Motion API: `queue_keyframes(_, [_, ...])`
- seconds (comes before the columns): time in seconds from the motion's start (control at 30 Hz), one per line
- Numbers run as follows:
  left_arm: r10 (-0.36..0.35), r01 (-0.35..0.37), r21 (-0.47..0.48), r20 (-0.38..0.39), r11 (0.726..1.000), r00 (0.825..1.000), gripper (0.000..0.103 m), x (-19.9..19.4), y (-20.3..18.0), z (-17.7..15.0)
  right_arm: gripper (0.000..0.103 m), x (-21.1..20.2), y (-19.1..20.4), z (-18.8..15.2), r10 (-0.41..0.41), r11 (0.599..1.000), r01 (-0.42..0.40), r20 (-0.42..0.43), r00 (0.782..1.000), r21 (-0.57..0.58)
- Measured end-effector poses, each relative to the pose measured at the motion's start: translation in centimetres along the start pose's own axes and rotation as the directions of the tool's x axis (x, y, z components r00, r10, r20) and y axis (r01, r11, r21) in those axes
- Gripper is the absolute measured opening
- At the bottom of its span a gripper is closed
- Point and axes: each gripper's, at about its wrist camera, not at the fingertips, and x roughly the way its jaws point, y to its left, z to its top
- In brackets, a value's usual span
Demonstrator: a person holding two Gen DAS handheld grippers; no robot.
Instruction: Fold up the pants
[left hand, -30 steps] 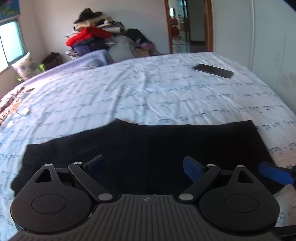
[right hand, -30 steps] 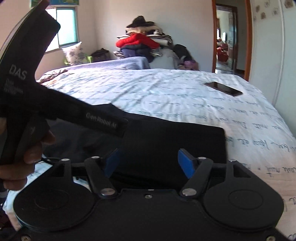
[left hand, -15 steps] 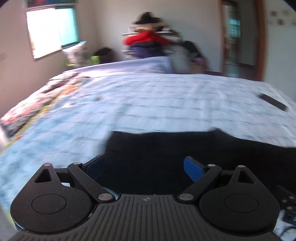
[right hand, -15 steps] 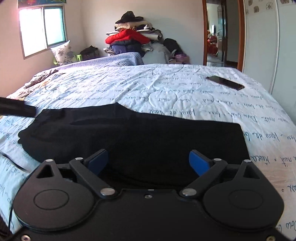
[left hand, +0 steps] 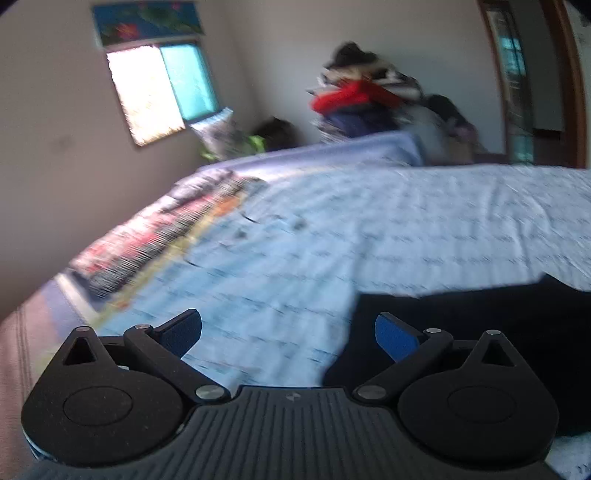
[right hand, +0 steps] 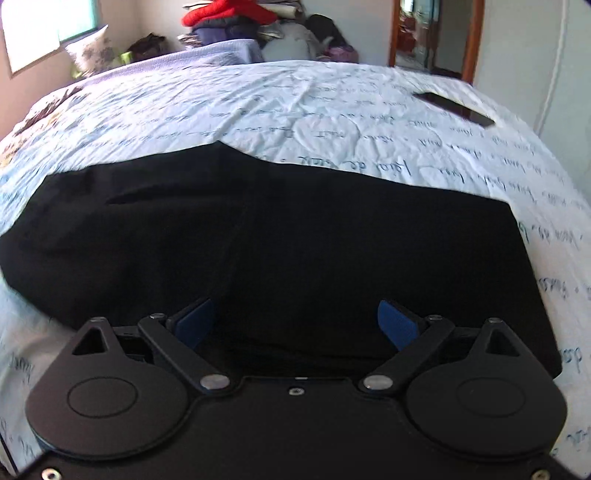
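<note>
Black pants [right hand: 295, 236] lie folded flat in a wide band across the near part of the bed. My right gripper [right hand: 295, 325] hovers over their near edge, its blue pads wide apart with only the cloth lying below them. In the left wrist view the pants [left hand: 480, 325] reach in from the right, their left end just past my right-hand pad. My left gripper [left hand: 288, 332] hangs over the bedsheet beside that end, its jaws opening and nothing between them.
The bed [right hand: 332, 96] carries a pale blue sheet with handwriting print. A dark phone [right hand: 454, 109] lies at its far right. A patterned blanket [left hand: 155, 236] covers the left side. Piled clothes [left hand: 362, 99], a window [left hand: 159, 88] and a doorway [right hand: 432, 33] stand beyond.
My left gripper swung left off the pants to their left end and spread wider. My right gripper opened and tipped down closer over the pants. The left tool left the right view.
</note>
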Motion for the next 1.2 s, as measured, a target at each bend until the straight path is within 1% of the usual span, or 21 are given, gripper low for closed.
queue_keyframes(0.03, [-0.071, 0.071, -0.006, -0.038, 0.997, 0.997, 0.101, 1.5, -1.3, -0.7, 0.096, -0.5, 0.2, 0.1, 0.006, 1.0, -0.005, 0.018, 1.0, -0.017])
queue_keyframes(0.07, [-0.116, 0.116, -0.014, -0.06, 0.993, 0.991, 0.1, 2.6, -2.4, -1.1, 0.096, -1.1, 0.5, 0.2, -0.001, 1.0, 0.002, 0.042, 0.999, -0.03])
queue_keyframes(0.1, [-0.148, 0.147, -0.018, -0.08, 0.989, 0.986, 0.099, 3.7, -3.7, -1.7, 0.096, -1.5, 0.7, 0.4, -0.014, 0.999, 0.016, 0.063, 0.998, -0.042])
queue_keyframes(0.13, [-0.162, 0.161, -0.014, -0.092, 0.987, 0.983, 0.099, 4.6, -4.7, -2.1, 0.096, -1.7, 0.9, 0.6, -0.029, 0.998, 0.033, 0.08, 0.996, -0.054])
queue_keyframes(0.2, [-0.162, 0.164, 0.007, -0.101, 0.986, 0.982, 0.099, 5.8, -6.6, -2.5, 0.096, -1.3, 1.1, 1.0, -0.061, 0.996, 0.066, 0.091, 0.994, -0.056])
queue_keyframes(0.23, [-0.152, 0.155, 0.023, -0.103, 0.988, 0.983, 0.099, 6.0, -7.6, -3.5, 0.096, -0.9, 1.0, 1.1, -0.072, 0.996, 0.076, 0.074, 0.995, -0.048])
queue_keyframes(0.33, [-0.164, 0.171, 0.058, -0.114, 0.984, 0.98, 0.099, 7.0, -9.5, -4.1, 0.096, 0.4, 0.7, 0.9, -0.06, 0.998, 0.06, 0.019, 0.998, -0.016])
queue_keyframes(0.4, [-0.172, 0.181, 0.061, -0.131, 0.982, 0.976, 0.099, 8.1, -10.2, -4.6, 0.096, 0.9, 0.5, 0.4, -0.054, 0.999, 0.054, 0.011, 0.998, -0.003])
queue_keyframes(0.5, [-0.192, 0.2, 0.055, -0.135, 0.978, 0.972, 0.101, 8.1, -10.9, -5.1, 0.097, 0.9, 0.1, -0.1, -0.039, 0.999, 0.038, 0.031, 0.999, 0.016])
queue_keyframes(0.6, [-0.204, 0.21, 0.035, -0.136, 0.977, 0.97, 0.101, 8.1, -11.1, -5.3, 0.103, 1.0, -0.1, -0.5, -0.047, 0.999, 0.046, 0.041, 0.998, 0.008])
queue_keyframes(0.63, [-0.207, 0.213, 0.027, -0.137, 0.977, 0.969, 0.102, 8.1, -11.2, -5.4, 0.103, 1.1, -0.2, -0.6, -0.043, 0.999, 0.043, 0.052, 0.998, 0.005])
queue_keyframes(0.77, [-0.217, 0.219, 0.0, -0.14, 0.976, 0.966, 0.102, 8.3, -11.2, -5.5, 0.103, 1.0, -0.1, -1.7, -0.045, 0.999, 0.045, 0.117, 0.992, 0.0])
queue_keyframes(0.9, [-0.211, 0.213, 0.003, -0.127, 0.977, 0.969, 0.103, 8.1, -11.6, -5.7, 0.103, 1.0, -0.4, -2.6, -0.03, 1.0, 0.029, 0.18, 0.983, 0.006])
queue_keyframes(1.03, [-0.214, 0.215, -0.006, -0.111, 0.977, 0.971, 0.103, 8.2, -11.6, -6.1, 0.103, 1.1, -0.8, -2.7, -0.009, 1.0, 0.004, 0.198, 0.98, 0.023])
queue_keyframes(1.2, [-0.206, 0.205, -0.019, -0.086, 0.979, 0.975, 0.103, 8.1, -11.7, -6.8, 0.103, 1.3, -0.6, -2.7, -0.013, 1.0, 0.009, 0.205, 0.979, 0.017])
